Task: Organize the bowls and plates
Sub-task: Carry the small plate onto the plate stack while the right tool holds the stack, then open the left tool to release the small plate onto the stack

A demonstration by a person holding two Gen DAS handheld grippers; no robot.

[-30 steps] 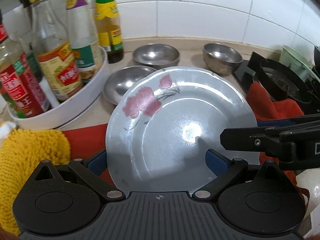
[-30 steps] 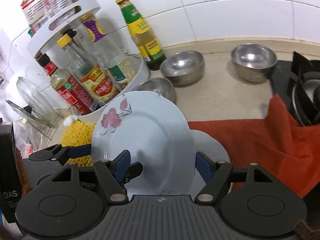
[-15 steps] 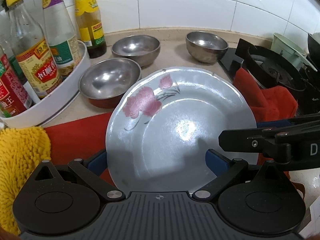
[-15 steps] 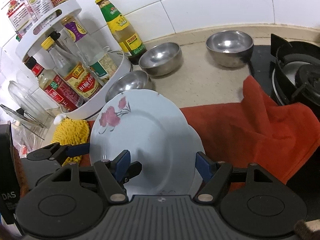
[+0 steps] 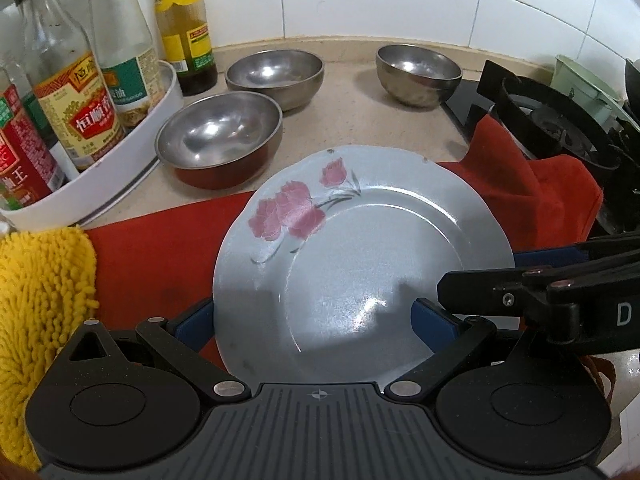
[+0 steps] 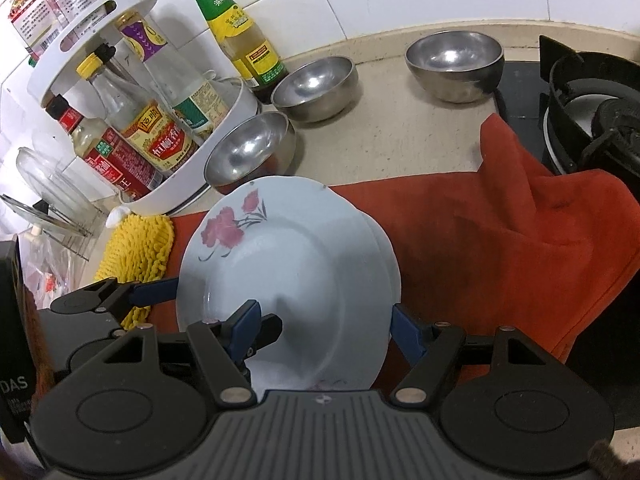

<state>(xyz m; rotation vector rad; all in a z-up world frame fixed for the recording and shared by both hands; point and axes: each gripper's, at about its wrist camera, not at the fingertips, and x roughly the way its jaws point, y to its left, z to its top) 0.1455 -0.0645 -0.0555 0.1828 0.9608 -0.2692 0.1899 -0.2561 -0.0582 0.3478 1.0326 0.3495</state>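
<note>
1. Flowered plate (image 5: 360, 264) sits between the blue pads of both my grippers, above the red cloth (image 6: 500, 248) on the counter.
2. Left gripper (image 5: 312, 316): one pad at each side of the plate's near rim, apparently clenched on it; contact mostly hidden.
3. Right gripper (image 6: 324, 328): its fingers straddle the plate edge-on, one on each face; I cannot tell if they press.
4. Three steel bowls (image 5: 218, 136) stand beyond the plate, near the bottle rack (image 6: 92, 80).
</note>
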